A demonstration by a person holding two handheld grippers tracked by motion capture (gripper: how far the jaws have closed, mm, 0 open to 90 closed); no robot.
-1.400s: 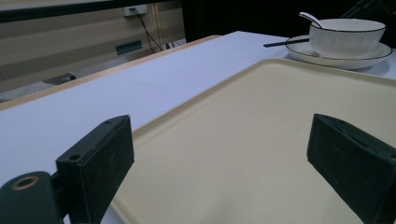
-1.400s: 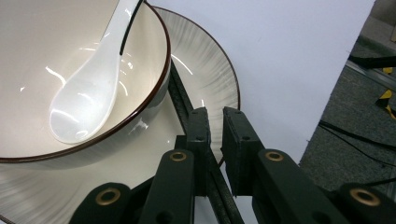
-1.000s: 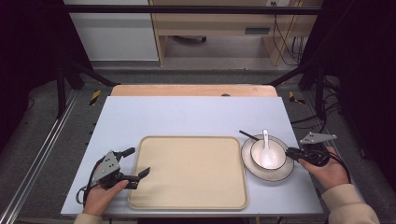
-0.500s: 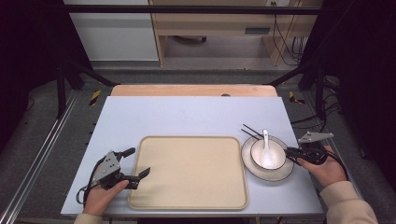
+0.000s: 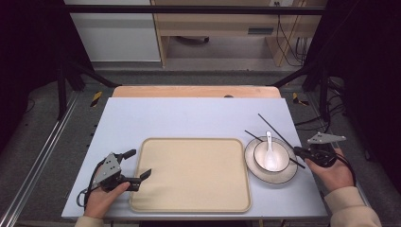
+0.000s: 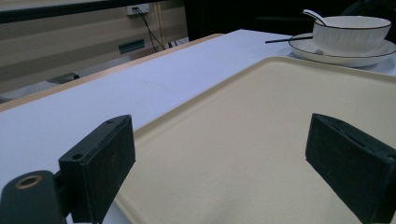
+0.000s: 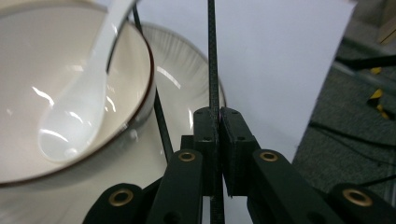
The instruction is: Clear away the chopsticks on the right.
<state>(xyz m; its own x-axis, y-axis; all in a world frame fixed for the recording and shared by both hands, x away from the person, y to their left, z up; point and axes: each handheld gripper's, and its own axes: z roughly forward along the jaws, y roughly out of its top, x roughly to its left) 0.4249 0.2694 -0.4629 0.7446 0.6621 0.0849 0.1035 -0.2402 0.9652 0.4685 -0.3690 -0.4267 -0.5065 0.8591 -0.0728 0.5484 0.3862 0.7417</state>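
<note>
A white bowl holding a white spoon sits on a rimmed plate at the table's right. My right gripper is just right of the plate, shut on one black chopstick that slants up and away to the far left. In the right gripper view the jaws pinch this chopstick, and the second chopstick lies across the plate beside the bowl. My left gripper is open, its jaws straddling the left edge of the beige tray.
The tray lies bare in front of my left gripper, with the bowl and plate beyond it. Bare blue tabletop stretches behind the tray. A wooden strip borders the far edge.
The right gripper has lifted one chopstick away from its pair, and its far tip now reaches farther back on the table. The left gripper has not moved.
</note>
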